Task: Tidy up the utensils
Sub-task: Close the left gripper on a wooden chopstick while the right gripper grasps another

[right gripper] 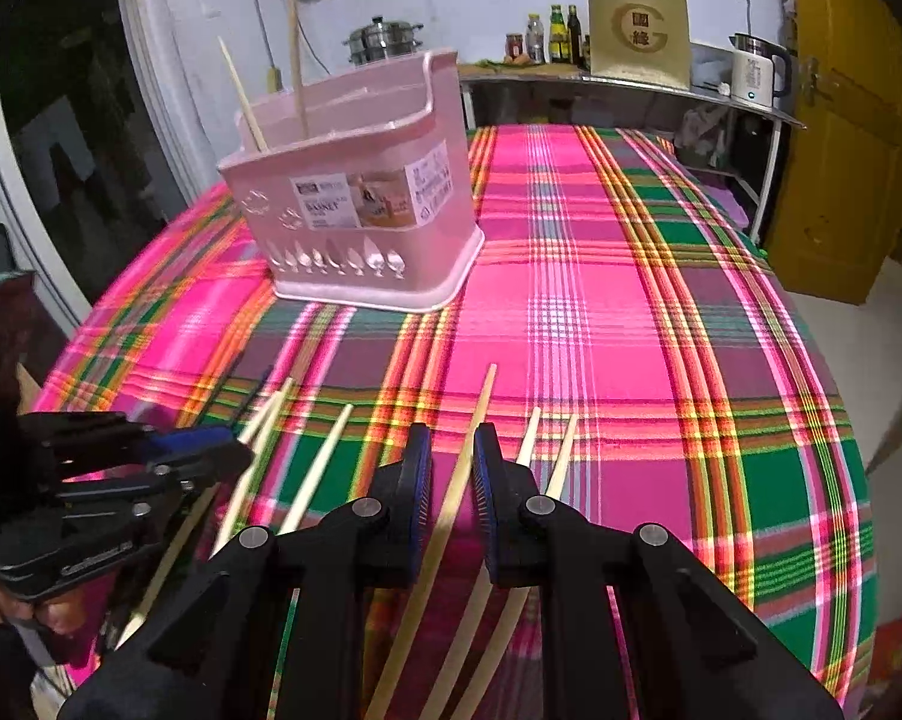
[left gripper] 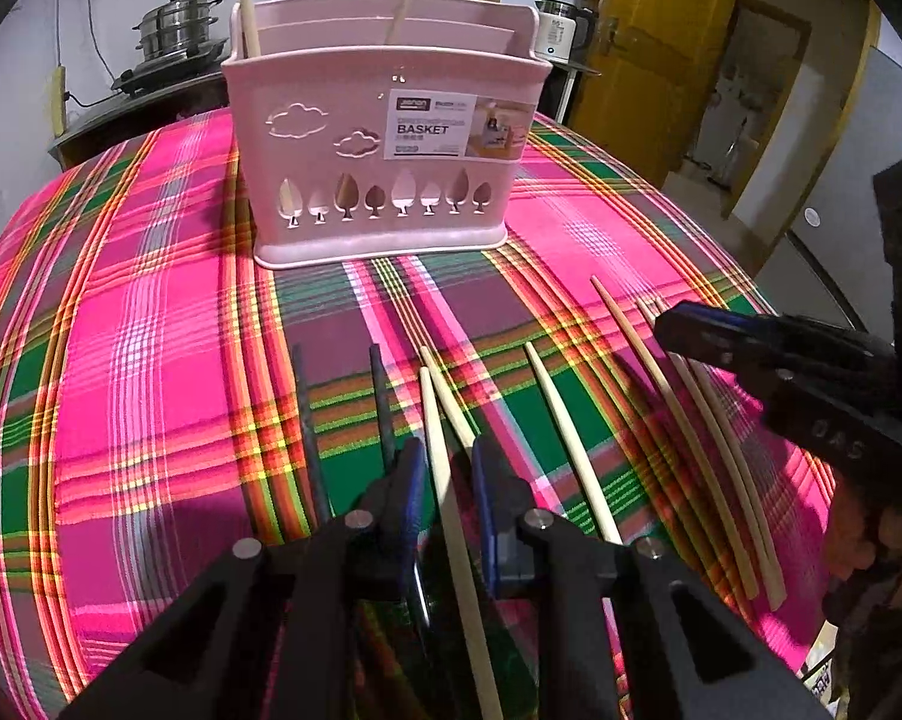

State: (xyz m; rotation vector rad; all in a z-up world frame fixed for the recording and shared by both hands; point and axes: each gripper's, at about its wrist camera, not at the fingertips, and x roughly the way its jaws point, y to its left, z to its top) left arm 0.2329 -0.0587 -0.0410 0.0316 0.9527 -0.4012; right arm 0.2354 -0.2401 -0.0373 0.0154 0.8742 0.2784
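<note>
Chopsticks are what we are sorting: pale ones lie loose in a row on the near part of the plaid tabletop, two dark ones at the left end, and two already stand in the pink basket at the far side. We judge this as the pick-up step, both hands at once. Our left hand-held gripper has its jaws narrowly parted around one pale chopstick, with gaps showing on both sides, so it is not yet clamped. Our right hand-held gripper straddles another pale chopstick the same way, pads not pressing. Next, each pair of jaws must close squarely on its stick, without catching a neighbour, then lift and carry to the basket. The left wrist view alone shows the dark chopsticks and the basket's front label head-on. The right wrist view alone shows the basket's open side, the bare right stretch of the cloth and the far shelf with bottles.
</note>
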